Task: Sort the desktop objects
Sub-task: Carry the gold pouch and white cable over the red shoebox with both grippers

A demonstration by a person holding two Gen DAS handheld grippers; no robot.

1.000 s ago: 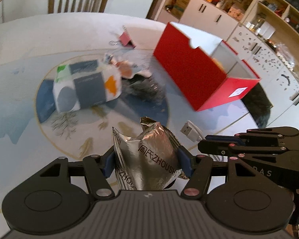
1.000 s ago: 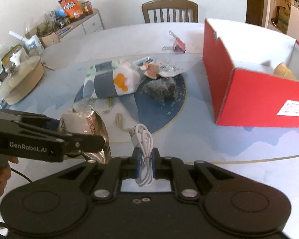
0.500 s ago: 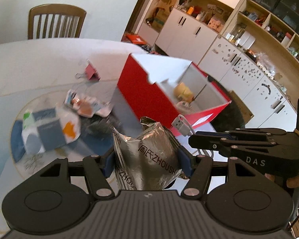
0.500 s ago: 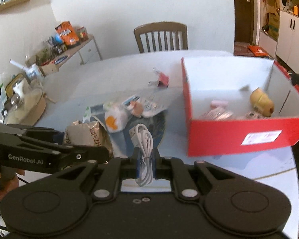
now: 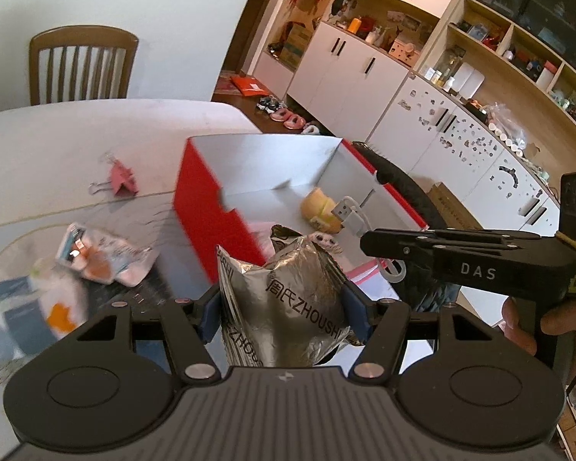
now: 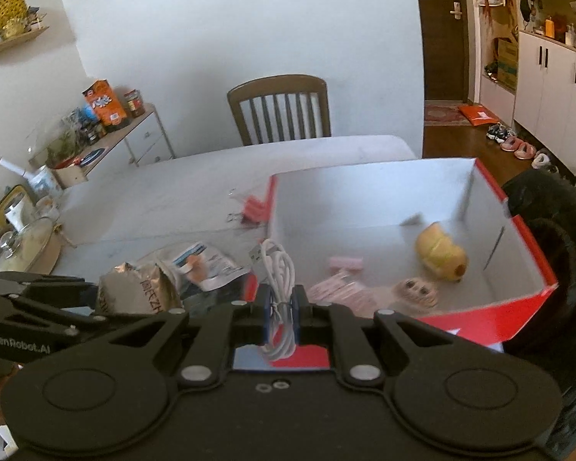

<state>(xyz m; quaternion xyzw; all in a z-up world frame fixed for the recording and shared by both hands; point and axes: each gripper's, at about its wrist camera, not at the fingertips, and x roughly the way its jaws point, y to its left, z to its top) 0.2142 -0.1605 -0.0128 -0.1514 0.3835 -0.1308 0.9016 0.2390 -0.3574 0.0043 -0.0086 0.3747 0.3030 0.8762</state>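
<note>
Both tongs had risen from the table toward the box [image 6: 533, 299] ahead, my left tongs [image 5: 282, 309] clamped across a light, crinkly foil bag [image 5: 288, 299] at mid-body, my right tongs [image 6: 279, 317] pinched together on a limp coiled cable [image 6: 278, 269].

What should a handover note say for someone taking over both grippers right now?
Left gripper: jaws shut on the silver foil packet, held near the red box.
Right gripper: jaws shut on the coiled white USB cable, at the box's near wall.
Done: yellow toy, pink items and a small round-eyed figure already lie in the box.
Left: drop the packet and cable in, then fetch the pink binder clip, the printed pouches and the white patterned bundle on the table.
</note>
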